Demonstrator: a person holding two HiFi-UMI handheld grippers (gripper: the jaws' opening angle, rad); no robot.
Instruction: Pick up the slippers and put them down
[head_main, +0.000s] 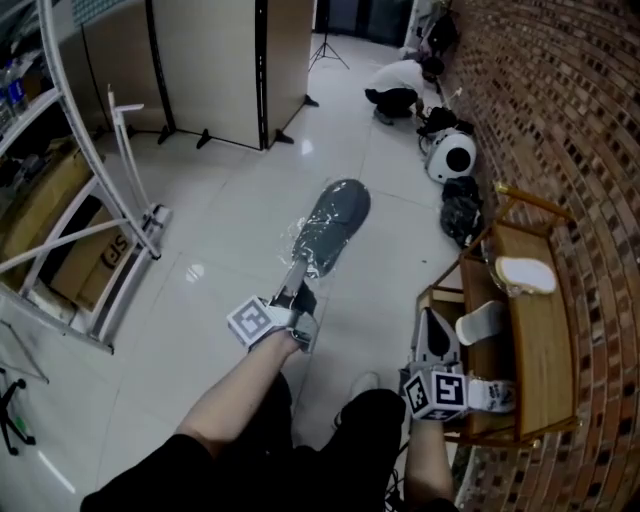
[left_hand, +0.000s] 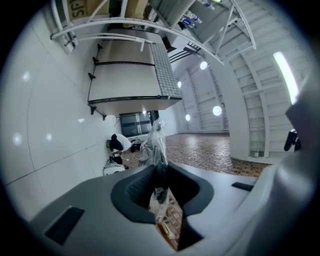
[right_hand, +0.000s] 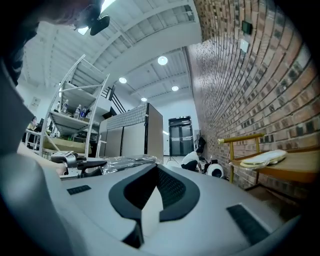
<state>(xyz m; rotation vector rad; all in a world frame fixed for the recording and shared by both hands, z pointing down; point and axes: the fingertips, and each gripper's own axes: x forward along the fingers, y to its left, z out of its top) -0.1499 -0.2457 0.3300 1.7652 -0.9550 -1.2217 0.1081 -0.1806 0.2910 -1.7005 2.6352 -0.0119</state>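
- Far left edge: white tubular metal rack (head_main: 90, 200), slanted, above a glossy white tiled floor (head_main: 220, 230) with soft reflections.
- Upper left: flat beige partition panels (head_main: 210, 60) on black feet.
- Centre, low: left tool (head_main: 297, 275), with its square-marker cube, clamped on crinkled clear plastic wrap (head_main: 305, 240). In the left gripper view (left_hand: 159, 172), ribbed dark pads pinched narrowly on that film.
- Centre: grey slipper (head_main: 335, 220), rounded and matte, sealed inside the wrap, held out above the floor beyond the tool tips, toe toward the upper part of the frame. Seen in the left gripper view as a shiny bundle (left_hand: 155, 142) rising past the jaws.
- Upper centre-right: crouching person (head_main: 400, 85) in a white top by the wall, with a round white object (head_main: 452, 157) and a black bag (head_main: 460, 215) nearby.
- Lower right: right tool (head_main: 430, 325), tips drawn together in the right gripper view (right_hand: 156, 172). Only a plain white sliver in the slot behind them, its nature unclear.
- Just right of it: white slipper (head_main: 480, 322), curved and tilted, inside the frame of the wooden counter (head_main: 545, 350), apart from the tool.
- Right: cream slipper (head_main: 525, 275), flat and oval, lying on the counter's top board. Visible also in the right gripper view (right_hand: 262, 159).
- Far right edge: rough red brick wall (head_main: 580, 120).
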